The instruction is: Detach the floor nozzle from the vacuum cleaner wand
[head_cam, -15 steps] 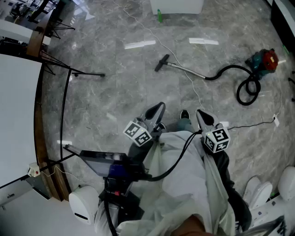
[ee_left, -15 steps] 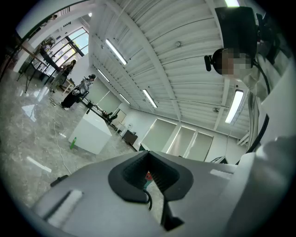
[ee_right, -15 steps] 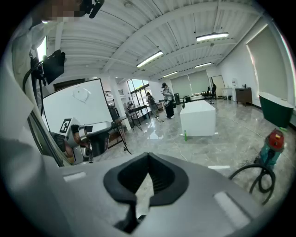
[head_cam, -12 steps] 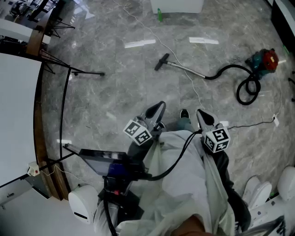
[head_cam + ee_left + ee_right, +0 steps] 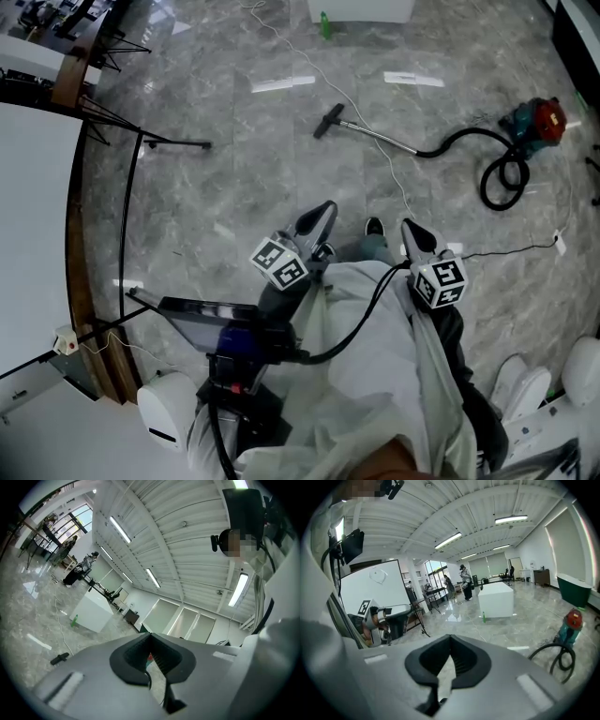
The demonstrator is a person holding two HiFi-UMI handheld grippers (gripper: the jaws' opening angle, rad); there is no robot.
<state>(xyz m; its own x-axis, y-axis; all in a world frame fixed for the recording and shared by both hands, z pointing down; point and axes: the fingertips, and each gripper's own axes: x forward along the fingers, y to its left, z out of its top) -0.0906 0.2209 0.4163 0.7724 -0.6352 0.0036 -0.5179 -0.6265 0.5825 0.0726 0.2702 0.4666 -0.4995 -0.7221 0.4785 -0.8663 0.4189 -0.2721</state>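
Observation:
The vacuum cleaner lies on the marble floor far ahead. Its black floor nozzle (image 5: 329, 122) sits at the end of a silver wand (image 5: 379, 140). A black hose (image 5: 487, 169) curls from the wand to the red and teal canister (image 5: 536, 125). The canister (image 5: 568, 626) and hose also show in the right gripper view, and the nozzle (image 5: 59, 658) shows small in the left gripper view. My left gripper (image 5: 322, 214) and right gripper (image 5: 412, 232) are both shut and empty, held close to my body, well short of the vacuum.
A white cord (image 5: 375, 141) runs across the floor past the wand. A white box (image 5: 361, 9) with a green bottle (image 5: 325, 28) beside it stands at the back. Black stands (image 5: 141, 141) and a white table (image 5: 28, 225) are at the left. White machines (image 5: 562, 394) sit at the lower right.
The view has shifted slightly, so the vacuum sits a little higher in the frame. Both grippers stay shut and held in the same pose.

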